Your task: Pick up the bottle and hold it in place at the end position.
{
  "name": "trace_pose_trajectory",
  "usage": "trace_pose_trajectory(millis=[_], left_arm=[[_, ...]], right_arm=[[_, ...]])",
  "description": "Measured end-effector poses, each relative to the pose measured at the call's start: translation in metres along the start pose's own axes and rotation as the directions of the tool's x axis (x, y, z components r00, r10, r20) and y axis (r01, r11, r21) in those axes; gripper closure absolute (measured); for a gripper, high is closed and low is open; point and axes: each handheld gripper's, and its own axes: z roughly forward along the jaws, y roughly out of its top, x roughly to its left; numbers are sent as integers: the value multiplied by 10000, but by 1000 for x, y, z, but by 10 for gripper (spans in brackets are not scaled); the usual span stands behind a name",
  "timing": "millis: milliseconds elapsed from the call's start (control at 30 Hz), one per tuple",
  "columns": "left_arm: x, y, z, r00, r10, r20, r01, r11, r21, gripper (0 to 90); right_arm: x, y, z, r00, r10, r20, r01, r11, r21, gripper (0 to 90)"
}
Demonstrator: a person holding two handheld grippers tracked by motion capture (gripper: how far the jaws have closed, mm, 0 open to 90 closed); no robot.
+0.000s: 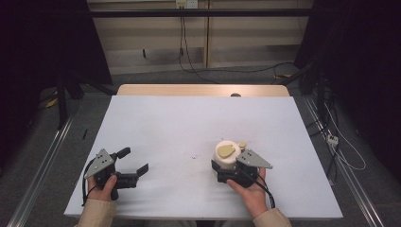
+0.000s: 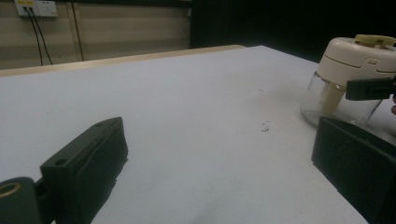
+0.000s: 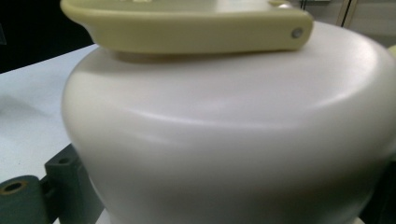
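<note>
Right gripper (image 1: 226, 166) fingers clamped round cream-lidded jar (image 1: 227, 153) — left gripper (image 1: 133, 163) fingers wide apart, touching nothing.

Dim room, black upper corners in the high view, white table sheet (image 1: 189, 127) evenly lit from overhead, soft faint shadows, left gripper view's near jaws blurred, right gripper view's cream lid (image 3: 224, 140) soft-focus with broad sheen, mild grain.

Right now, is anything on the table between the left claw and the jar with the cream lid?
Nothing visible. Bare white table lies between the open left claw and the jar, which already sits between the right claw's jaws.
</note>
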Motion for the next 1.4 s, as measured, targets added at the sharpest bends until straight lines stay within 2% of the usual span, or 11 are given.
trace_pose_trajectory(millis=[400,700,833,1100,1267,1400], left_arm=[[0,0,0,10000,74,59,-75,10000,58,30],[0,0,1,9999,92,72,-93,9999,60,31],[0,0,1,9999,91,77,-91,9999,61,30],[0,0,1,9999,93,79,-94,9999,50,30],[0,-1,1,10000,48,82,-48,10000,3,31],[0,-1,0,10000,31,57,-31,10000,-21,30]], right_arm=[[-2,2,0,9999,104,-121,-102,9999,137,56],[-6,3,1,9991,126,-416,-121,9999,115,60],[-8,4,1,9985,317,-454,-315,9995,44,62],[-8,6,5,9984,122,-552,-126,9999,-63,66],[-9,11,8,9980,257,-576,-279,9989,-377,67],[-9,12,12,9978,209,-627,-233,9990,-375,68]])
